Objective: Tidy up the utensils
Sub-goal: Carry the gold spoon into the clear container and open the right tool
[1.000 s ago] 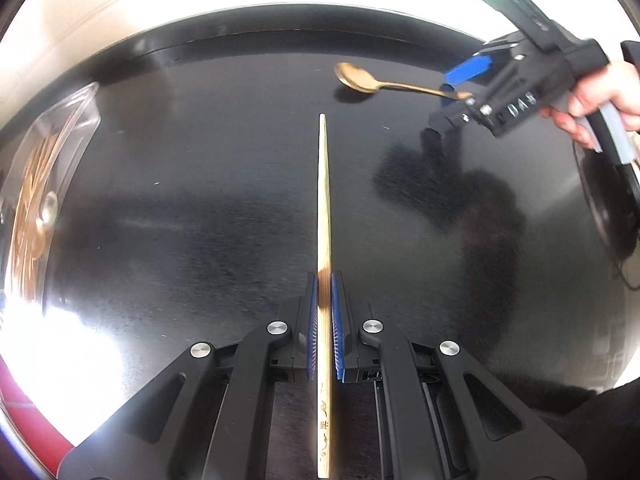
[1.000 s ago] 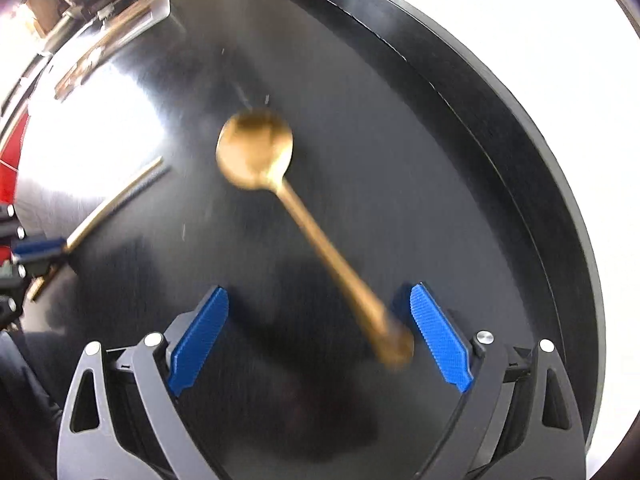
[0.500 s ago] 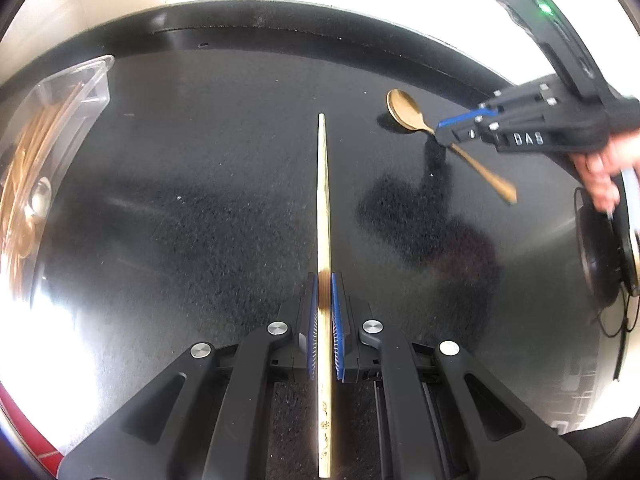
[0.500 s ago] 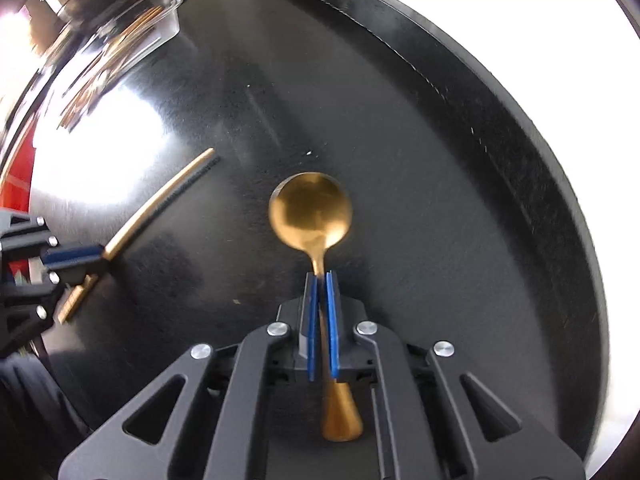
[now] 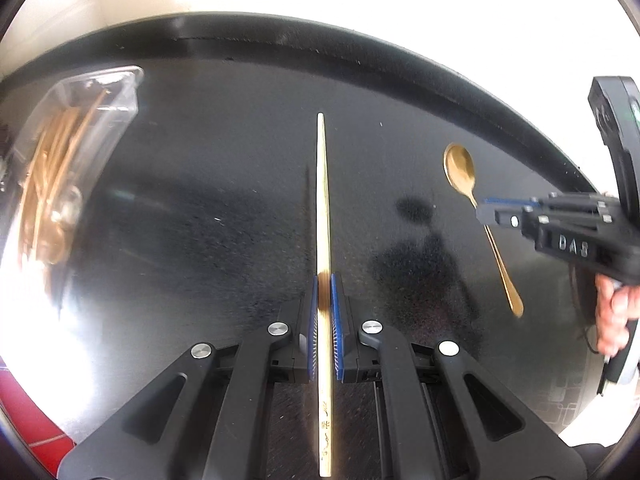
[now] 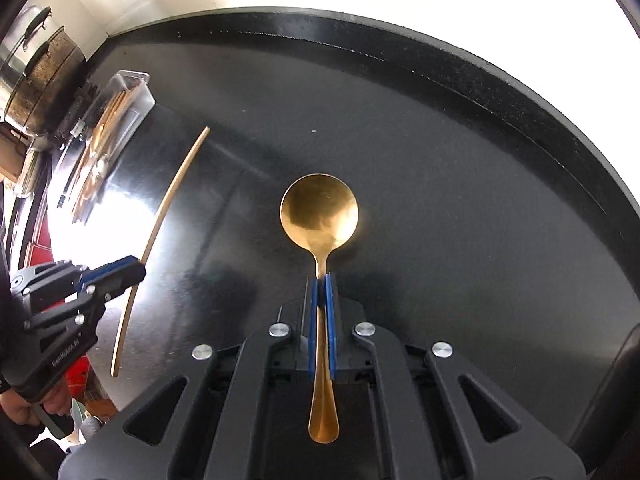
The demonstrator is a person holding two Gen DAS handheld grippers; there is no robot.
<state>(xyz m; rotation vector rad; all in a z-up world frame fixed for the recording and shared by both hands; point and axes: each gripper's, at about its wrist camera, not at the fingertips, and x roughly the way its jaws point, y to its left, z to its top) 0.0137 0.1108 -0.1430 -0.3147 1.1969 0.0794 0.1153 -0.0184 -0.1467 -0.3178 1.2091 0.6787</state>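
Note:
My left gripper (image 5: 325, 280) is shut on a pale gold chopstick (image 5: 322, 200), which runs straight ahead above the black round table (image 5: 200, 168). In the right wrist view the same chopstick (image 6: 160, 216) curves up from the left gripper (image 6: 134, 270) at the left. A gold spoon (image 6: 319, 212) is clamped by its neck in my right gripper (image 6: 320, 280), shut, bowl forward and handle end trailing back under the jaws. The left wrist view shows that spoon (image 5: 460, 168) lifted off the table, its shadow beneath, held by the right gripper (image 5: 482, 212) coming in from the right.
A clear plastic tray (image 5: 68, 168) with several gold utensils lies at the table's left side; it appears too in the right wrist view, tray (image 6: 108, 136). Metal pots (image 6: 36, 68) stand beyond it. A hand (image 5: 612, 316) holds the right gripper's handle. The table's raised rim (image 6: 500, 92) curves behind.
The right gripper closed on the spoon's neck and lifted it off the table, rolling so the spoon points ahead. The left gripper carried the chopstick along; the tray drifted further into view.

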